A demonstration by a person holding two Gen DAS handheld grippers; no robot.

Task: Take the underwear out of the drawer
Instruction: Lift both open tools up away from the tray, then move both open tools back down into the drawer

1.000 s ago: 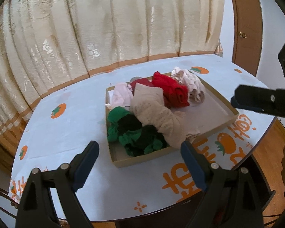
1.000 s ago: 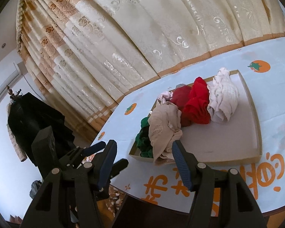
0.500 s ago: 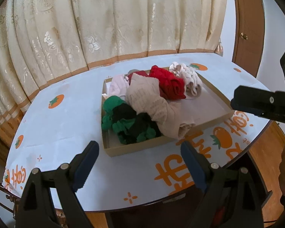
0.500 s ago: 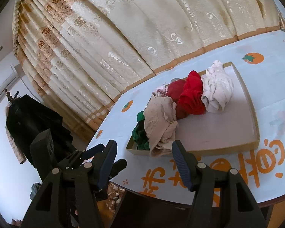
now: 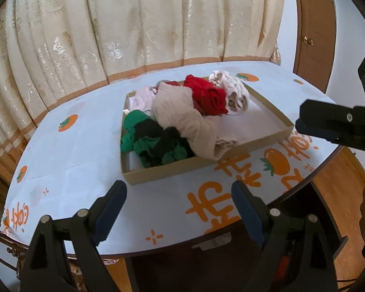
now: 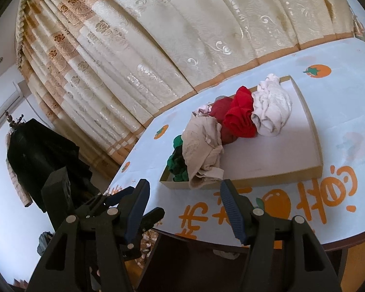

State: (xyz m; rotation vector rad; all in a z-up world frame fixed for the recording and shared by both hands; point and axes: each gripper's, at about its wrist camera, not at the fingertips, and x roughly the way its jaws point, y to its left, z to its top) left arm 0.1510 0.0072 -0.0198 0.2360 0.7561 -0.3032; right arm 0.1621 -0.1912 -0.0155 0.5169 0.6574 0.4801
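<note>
A shallow cardboard drawer tray [image 5: 172, 170] [image 6: 275, 177] lies on the round table and holds a heap of underwear: a beige piece [image 5: 182, 124] [image 6: 199, 146] draped over the near rim, a red one [image 5: 208, 97] [image 6: 241, 119], a green and black one [image 5: 153, 141] [image 6: 177, 163], a white one [image 5: 236, 92] [image 6: 272, 107] and a pale pink one [image 5: 143, 96]. My left gripper [image 5: 178, 209] is open and empty, short of the tray's near rim. My right gripper [image 6: 185, 209] is open and empty above the table's edge; it also shows at the right of the left wrist view [image 5: 328, 126].
The table [image 5: 72, 153] has a pale blue cloth with orange fruit prints. Cream curtains [image 5: 133, 24] hang behind it. A brown door [image 5: 311, 24] stands at the right. A black coat [image 6: 41, 155] hangs at the left. Wooden floor [image 5: 338, 189] lies past the table's edge.
Both grippers have drawn back and lower from the tray, which now sits farther ahead in both views. Both stay open. The clothes have not moved.
</note>
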